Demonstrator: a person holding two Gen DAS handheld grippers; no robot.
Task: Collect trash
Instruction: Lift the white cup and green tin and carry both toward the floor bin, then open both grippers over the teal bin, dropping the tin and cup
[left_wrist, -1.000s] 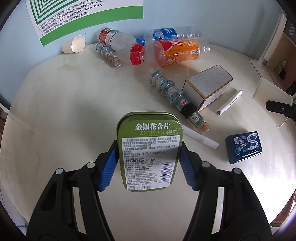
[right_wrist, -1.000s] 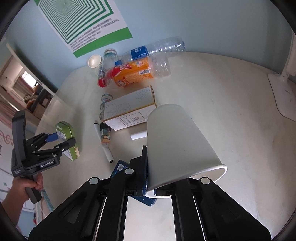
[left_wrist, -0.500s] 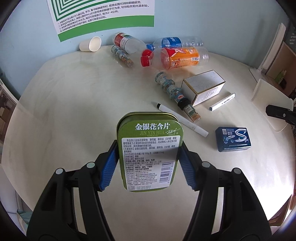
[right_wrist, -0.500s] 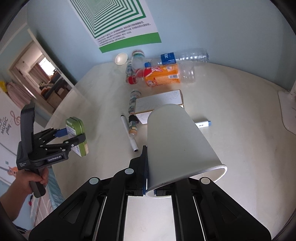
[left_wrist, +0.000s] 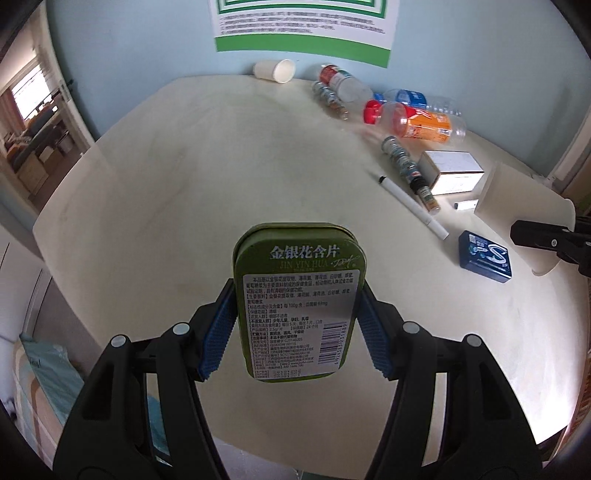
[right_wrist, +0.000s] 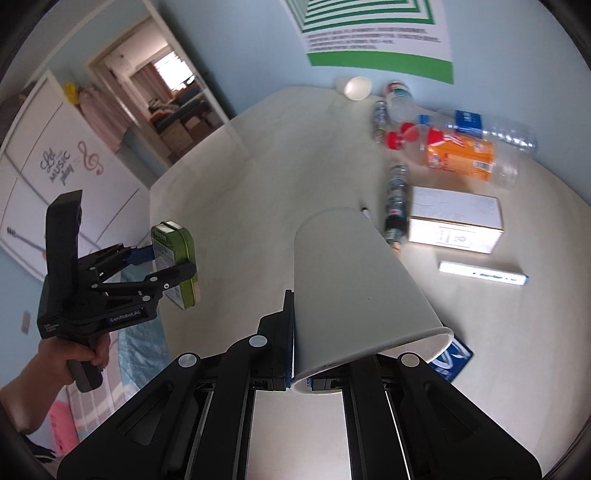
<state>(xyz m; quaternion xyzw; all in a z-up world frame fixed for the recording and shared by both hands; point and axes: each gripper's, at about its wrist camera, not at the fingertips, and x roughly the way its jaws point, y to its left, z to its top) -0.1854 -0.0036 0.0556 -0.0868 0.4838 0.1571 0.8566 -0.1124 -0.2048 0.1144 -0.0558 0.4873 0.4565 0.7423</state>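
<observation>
My left gripper (left_wrist: 297, 328) is shut on a green lozenge tin (left_wrist: 299, 299), its blue pads pressing both long sides, and holds it above the table's left part. The same tin (right_wrist: 177, 266) and left gripper (right_wrist: 162, 264) show at the left of the right wrist view, held by a person's hand (right_wrist: 79, 356). My right gripper (right_wrist: 299, 373) is shut on the rim of a white paper cup (right_wrist: 351, 288), which points away from me over the table. That cup (left_wrist: 517, 201) appears at the right edge of the left wrist view.
On the cream table (left_wrist: 221, 166) lie an orange-label bottle (right_wrist: 458, 155), a clear blue-label bottle (right_wrist: 480, 125), small bottles (right_wrist: 397, 199), a white box (right_wrist: 456, 219), a marker (right_wrist: 484, 275), a pen (left_wrist: 410, 203), a blue gum pack (left_wrist: 485, 256) and a second paper cup (left_wrist: 275, 70). A doorway (right_wrist: 162, 96) opens at the left.
Both grippers have drawn back and to the left from the bottles, rolling as they went, so the table's left edge and the doorway come into view. Tin and cup stay gripped.
</observation>
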